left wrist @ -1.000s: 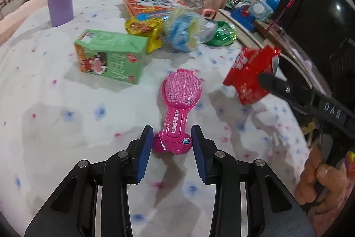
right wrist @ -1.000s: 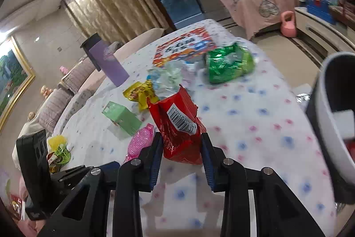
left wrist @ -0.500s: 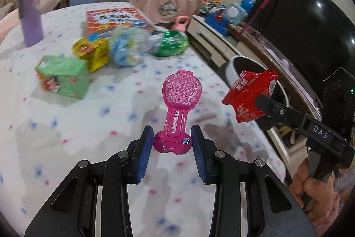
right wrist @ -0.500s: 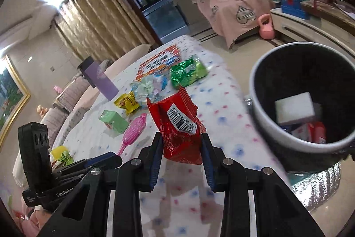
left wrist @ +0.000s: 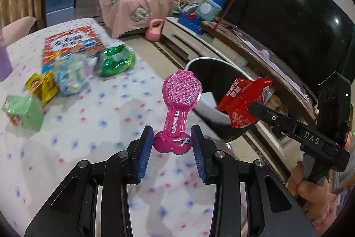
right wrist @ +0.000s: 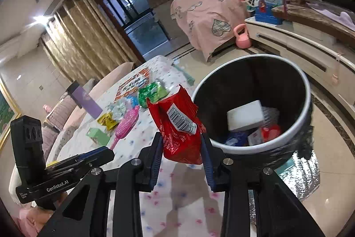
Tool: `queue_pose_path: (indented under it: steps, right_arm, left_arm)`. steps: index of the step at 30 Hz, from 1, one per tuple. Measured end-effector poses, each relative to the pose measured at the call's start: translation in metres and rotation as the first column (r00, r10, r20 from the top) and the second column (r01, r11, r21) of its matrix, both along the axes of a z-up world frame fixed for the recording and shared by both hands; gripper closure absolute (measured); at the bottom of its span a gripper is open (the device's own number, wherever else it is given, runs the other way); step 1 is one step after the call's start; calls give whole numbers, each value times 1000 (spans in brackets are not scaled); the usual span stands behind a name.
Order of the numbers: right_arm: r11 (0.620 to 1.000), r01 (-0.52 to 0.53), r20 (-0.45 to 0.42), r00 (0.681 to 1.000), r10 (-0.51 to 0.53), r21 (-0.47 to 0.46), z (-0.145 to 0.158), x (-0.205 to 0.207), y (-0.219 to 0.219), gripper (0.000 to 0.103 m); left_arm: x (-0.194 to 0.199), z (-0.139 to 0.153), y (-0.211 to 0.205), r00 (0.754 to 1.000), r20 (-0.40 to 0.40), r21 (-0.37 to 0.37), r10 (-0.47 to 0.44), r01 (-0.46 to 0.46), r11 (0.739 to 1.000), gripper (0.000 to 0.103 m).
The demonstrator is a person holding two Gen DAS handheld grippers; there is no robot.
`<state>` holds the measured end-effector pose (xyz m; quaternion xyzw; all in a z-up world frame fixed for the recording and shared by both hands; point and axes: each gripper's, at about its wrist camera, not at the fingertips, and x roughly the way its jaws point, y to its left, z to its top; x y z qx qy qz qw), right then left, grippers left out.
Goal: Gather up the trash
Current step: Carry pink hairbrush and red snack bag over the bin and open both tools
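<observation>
My left gripper (left wrist: pixel 172 144) is shut on the base of a pink brush-shaped package (left wrist: pixel 180 99) and holds it above the table edge, pointing toward the black trash bin (left wrist: pixel 213 68). My right gripper (right wrist: pixel 180 148) is shut on a red snack packet (right wrist: pixel 177 123) and holds it just left of the bin's white rim (right wrist: pixel 224 146). The bin holds a white box (right wrist: pixel 245 118) and other trash. The red packet (left wrist: pixel 244 101) and right gripper also show in the left wrist view at right. The pink package (right wrist: pixel 126 123) shows in the right wrist view.
On the spotted tablecloth (left wrist: pixel 88 126) lie a green box (left wrist: pixel 22 112), a yellow wrapper (left wrist: pixel 42 86), a clear blue bag (left wrist: pixel 71 74), a green bag (left wrist: pixel 115 61) and an orange book (left wrist: pixel 71 41). A TV stand (left wrist: pixel 199 41) stands behind the bin.
Both grippers have swung right from over the table toward the bin, each still holding its item. The bin now fills more of both views.
</observation>
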<state>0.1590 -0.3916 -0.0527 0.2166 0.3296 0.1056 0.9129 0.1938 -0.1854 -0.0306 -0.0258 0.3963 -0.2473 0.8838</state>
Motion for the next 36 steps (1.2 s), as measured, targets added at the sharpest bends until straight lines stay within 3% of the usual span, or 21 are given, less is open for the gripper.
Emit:
queue_pose_path:
  steps: [12,36]
  right_arm:
    - [998,65,19,998,-65,-13,6,1,-40,69]
    - [992,96,-60,993,-100,-78,-5,40,-83,69]
  left_arm:
    - [14,15,-55,997,33,19,-72,72,997,69]
    - [67,3,-116,993,-1,95,-115,115,989,69]
